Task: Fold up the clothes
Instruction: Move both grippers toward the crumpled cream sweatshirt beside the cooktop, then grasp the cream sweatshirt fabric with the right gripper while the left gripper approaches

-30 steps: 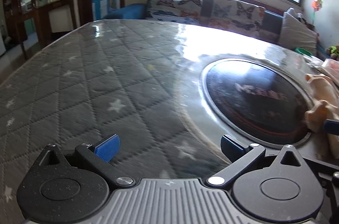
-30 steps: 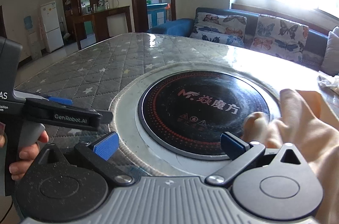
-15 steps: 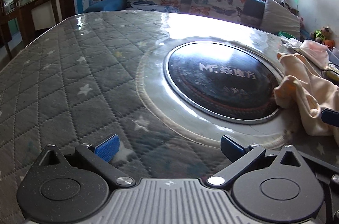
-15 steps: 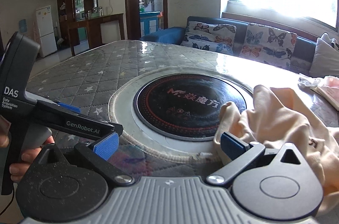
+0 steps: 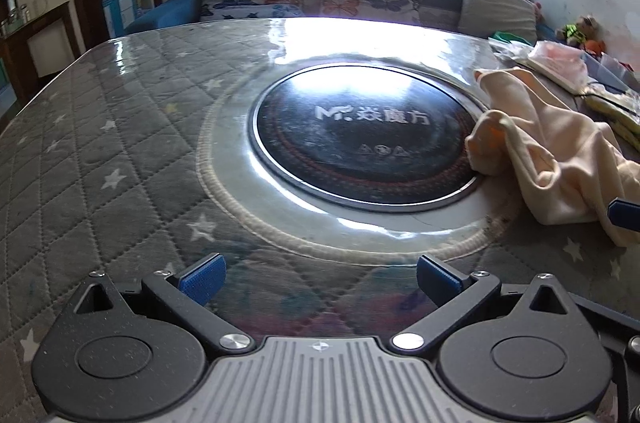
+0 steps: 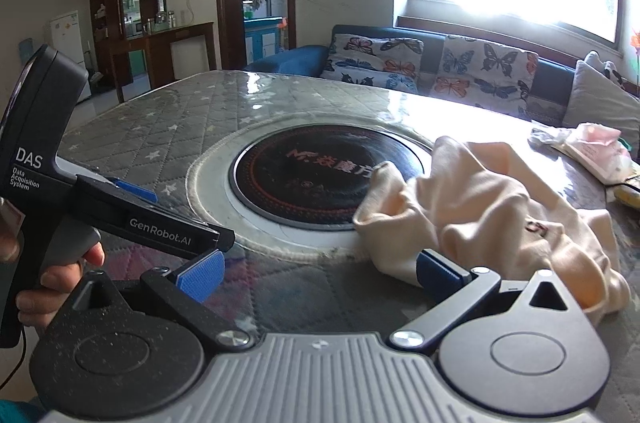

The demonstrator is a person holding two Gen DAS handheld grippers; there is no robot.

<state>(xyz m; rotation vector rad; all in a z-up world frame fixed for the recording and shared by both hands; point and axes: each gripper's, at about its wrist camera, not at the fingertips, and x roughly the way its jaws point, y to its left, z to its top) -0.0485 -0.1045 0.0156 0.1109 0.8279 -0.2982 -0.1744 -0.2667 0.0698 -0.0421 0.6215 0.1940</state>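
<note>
Right tongs agape beside crumpled garment.

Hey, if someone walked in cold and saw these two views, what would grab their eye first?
Probably the round black induction cooktop sunk into the middle of the quilted star-print table. Next, the crumpled peach garment lying unfolded at the cooktop's right edge, just ahead of the open right gripper.
</note>
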